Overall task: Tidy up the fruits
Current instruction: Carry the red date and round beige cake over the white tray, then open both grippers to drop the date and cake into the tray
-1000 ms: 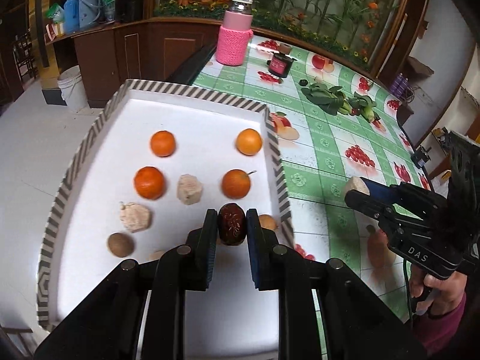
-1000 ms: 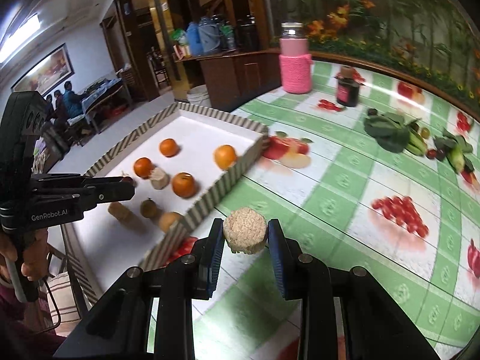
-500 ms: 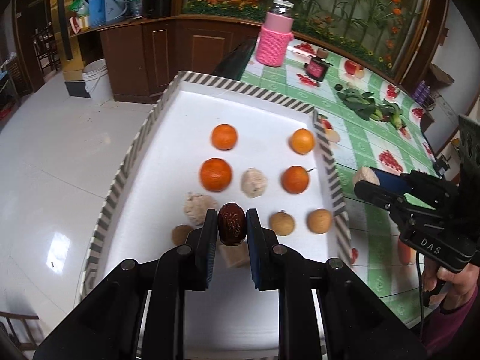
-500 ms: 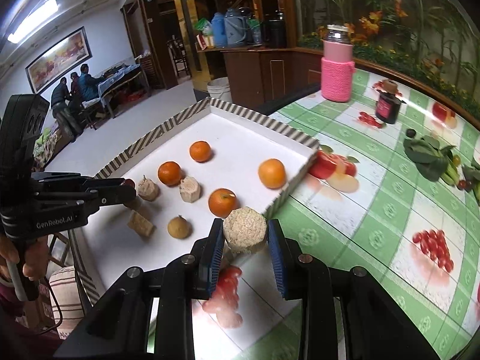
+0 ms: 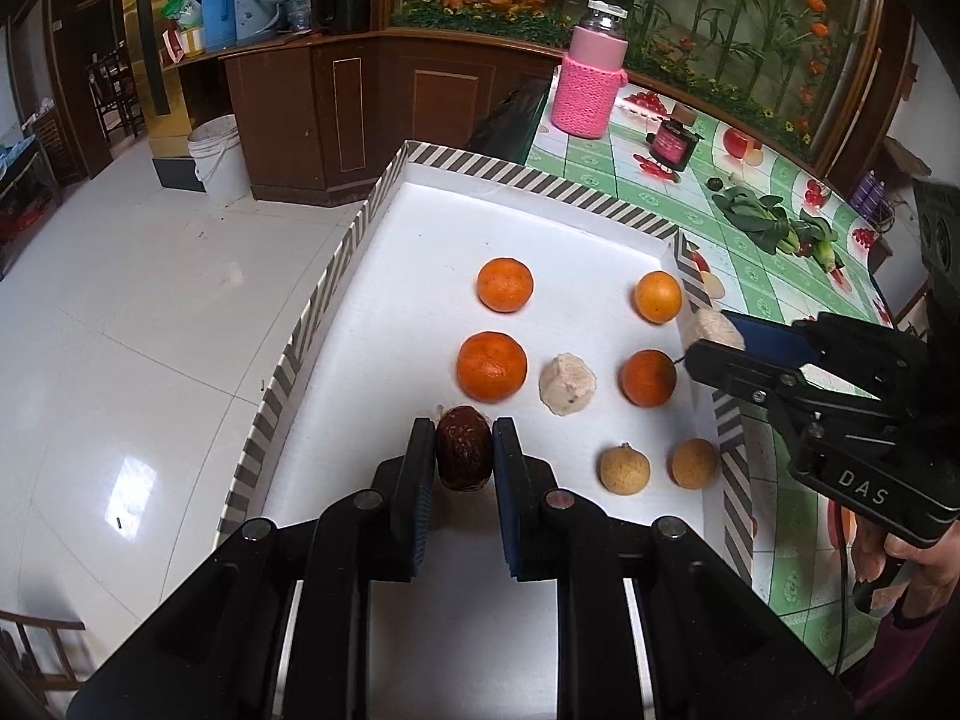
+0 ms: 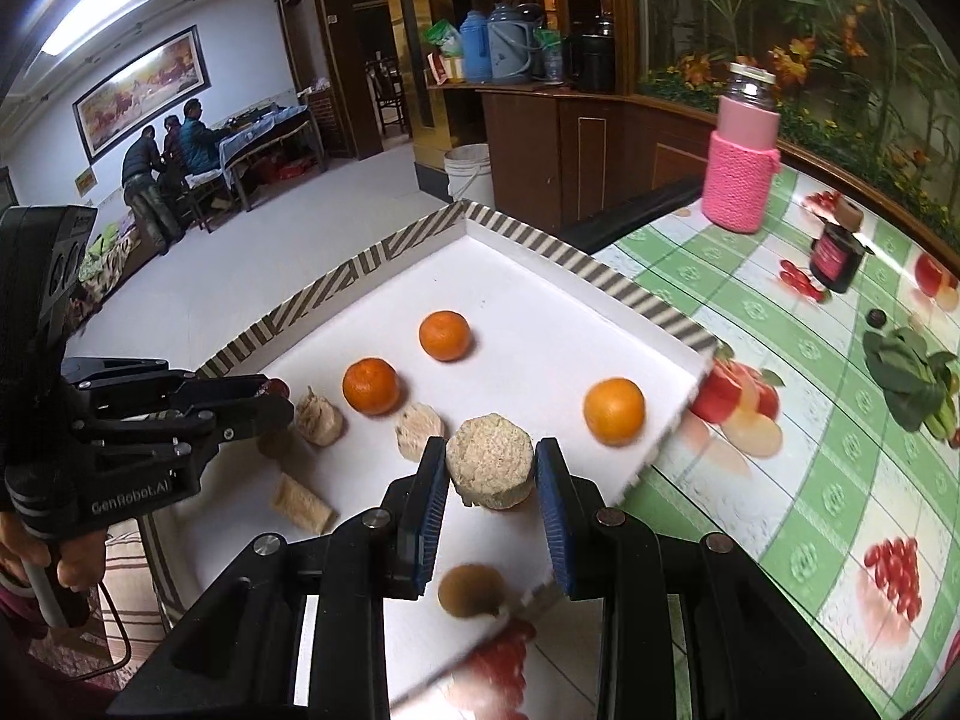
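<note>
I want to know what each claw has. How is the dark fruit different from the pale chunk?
The dark fruit is brown-red, wrinkled and oval; the pale chunk is beige, rough and flat-topped with angled sides. The dark fruit sits in the left gripper, the pale chunk in the right gripper. The chunk looks wider. Both are pinched between blue pads above the white tray.

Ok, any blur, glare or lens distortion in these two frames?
Left wrist view: sharp, fisheye bends the tray rim, window glare on the floor. Right wrist view: motion blur along the near tray edge and the brown fruit below the right gripper.
</note>
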Motion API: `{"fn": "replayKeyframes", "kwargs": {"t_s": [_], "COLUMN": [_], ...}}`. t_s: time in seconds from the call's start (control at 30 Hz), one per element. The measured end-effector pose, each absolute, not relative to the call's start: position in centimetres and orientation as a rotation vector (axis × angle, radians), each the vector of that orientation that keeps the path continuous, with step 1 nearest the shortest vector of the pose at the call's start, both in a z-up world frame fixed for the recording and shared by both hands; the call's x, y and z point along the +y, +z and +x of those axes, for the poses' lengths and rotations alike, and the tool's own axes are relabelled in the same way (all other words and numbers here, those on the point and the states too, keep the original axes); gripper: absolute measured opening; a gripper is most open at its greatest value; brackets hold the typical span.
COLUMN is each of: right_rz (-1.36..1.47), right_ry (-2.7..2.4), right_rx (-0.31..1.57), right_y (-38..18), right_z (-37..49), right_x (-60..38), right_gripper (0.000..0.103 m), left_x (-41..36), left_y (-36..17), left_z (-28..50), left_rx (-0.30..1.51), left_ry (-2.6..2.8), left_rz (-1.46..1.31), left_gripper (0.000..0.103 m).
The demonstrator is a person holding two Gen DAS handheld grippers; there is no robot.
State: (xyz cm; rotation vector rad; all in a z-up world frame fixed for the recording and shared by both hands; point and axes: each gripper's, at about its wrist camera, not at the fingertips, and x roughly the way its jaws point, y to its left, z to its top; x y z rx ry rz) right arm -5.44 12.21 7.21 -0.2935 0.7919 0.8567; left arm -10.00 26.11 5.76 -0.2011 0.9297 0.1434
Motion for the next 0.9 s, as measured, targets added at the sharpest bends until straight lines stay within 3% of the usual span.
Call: {"fn": "replayKeyframes", "kwargs": {"t_s": [0.9], "right_rz": [-0.319], "right_ry": [0.861], "right_rx": [0.891], "right_y": [3.6], "right_z": [-1.0], "right_x": [17.5], "right_gripper": [0.03], "left_x": [26.3], "left_y": [5.0], "left_z": [-8.1], "left_rx": [0.949], "left_ry": [0.167], "left_rz": [-0.17], "left_gripper": [0.017]}}
